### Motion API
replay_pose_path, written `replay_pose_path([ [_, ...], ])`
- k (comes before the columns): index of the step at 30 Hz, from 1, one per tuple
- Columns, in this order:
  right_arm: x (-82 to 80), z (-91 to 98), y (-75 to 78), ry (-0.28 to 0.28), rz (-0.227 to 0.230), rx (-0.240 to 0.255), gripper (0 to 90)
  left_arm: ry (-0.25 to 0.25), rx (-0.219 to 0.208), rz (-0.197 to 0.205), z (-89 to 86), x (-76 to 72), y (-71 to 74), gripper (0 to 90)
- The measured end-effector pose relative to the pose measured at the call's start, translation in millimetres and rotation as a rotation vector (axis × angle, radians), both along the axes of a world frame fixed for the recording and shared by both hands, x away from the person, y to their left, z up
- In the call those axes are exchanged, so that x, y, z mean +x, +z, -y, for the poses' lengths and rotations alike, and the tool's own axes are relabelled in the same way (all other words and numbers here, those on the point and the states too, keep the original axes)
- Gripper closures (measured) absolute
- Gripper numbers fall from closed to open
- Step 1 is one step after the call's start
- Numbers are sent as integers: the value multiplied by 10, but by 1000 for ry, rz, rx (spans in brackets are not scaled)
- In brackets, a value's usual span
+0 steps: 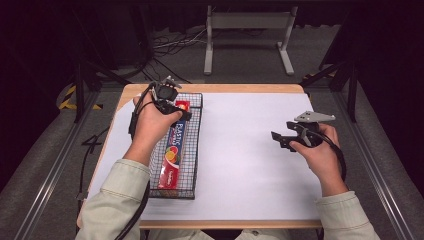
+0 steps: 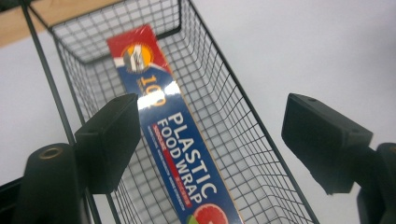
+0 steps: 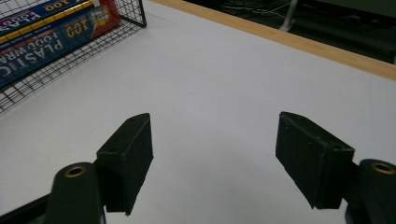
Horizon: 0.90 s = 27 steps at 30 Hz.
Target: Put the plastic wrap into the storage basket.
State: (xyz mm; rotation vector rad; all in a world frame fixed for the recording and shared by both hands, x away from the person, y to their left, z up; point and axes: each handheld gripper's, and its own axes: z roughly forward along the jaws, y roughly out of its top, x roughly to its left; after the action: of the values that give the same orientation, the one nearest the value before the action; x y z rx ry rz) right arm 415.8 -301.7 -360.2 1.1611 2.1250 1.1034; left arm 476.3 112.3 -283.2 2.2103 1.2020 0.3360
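Cardboard food-wrap box (image 1: 174, 150), light, stiff and glossy-slick, lies lengthwise in the wire basket (image 1: 195, 150) near the desk's left edge, best pinched across its narrow sides; both hand-held grippers, left (image 2: 210, 140) and right (image 3: 212, 154), gape empty.

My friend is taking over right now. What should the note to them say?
Left gripper: open, above the black wire basket, holding nothing.
Right gripper: open and empty over the white table sheet.
The long blue and red box of plastic food wrap lies flat inside the basket, so that looks done.
Left: probably just drawing the left gripper away.
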Motion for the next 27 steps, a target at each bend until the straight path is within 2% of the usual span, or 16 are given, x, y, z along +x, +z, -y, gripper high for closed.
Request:
replay_pose_path([
  [2,-1,24,-18,10,-11,11,268,-45,-15,40,-69,17,18,182],
  [6,4,77,-58,21,-17,0,267,-121,-50,97,-249,25,59,195],
  [7,13,92,-68,26,-12,-11,255,-131,-58,108,-283,24,60,200],
  [8,20,98,-75,31,-15,-14,245,-150,-60,136,-351,21,59,202],
  [11,44,117,-108,61,-22,-29,245,-170,-99,163,-512,25,51,196],
  [13,54,118,-130,76,-19,-37,244,-174,-101,176,-573,23,42,203],
  [15,54,110,-143,81,-12,-57,238,-169,-85,197,-726,22,7,198],
  [16,53,105,-148,89,-6,-74,238,-155,-60,209,-775,17,-11,205],
  [17,52,100,-151,99,3,-79,238,-155,-60,209,-775,17,-11,209],
  [18,52,96,-154,112,9,-81,236,-151,-38,228,-872,12,-51,210],
  [21,56,94,-169,145,13,-90,232,-154,-70,240,-1050,2,-137,214],
  [22,56,94,-169,145,13,-90,232,-154,-70,240,-1050,2,-137,214],
  [24,74,104,-186,164,10,-74,233,-152,-109,245,-1173,-17,-204,216],
  [27,106,139,-219,202,7,-53,232,-156,-125,256,-1300,-85,-291,224],
])
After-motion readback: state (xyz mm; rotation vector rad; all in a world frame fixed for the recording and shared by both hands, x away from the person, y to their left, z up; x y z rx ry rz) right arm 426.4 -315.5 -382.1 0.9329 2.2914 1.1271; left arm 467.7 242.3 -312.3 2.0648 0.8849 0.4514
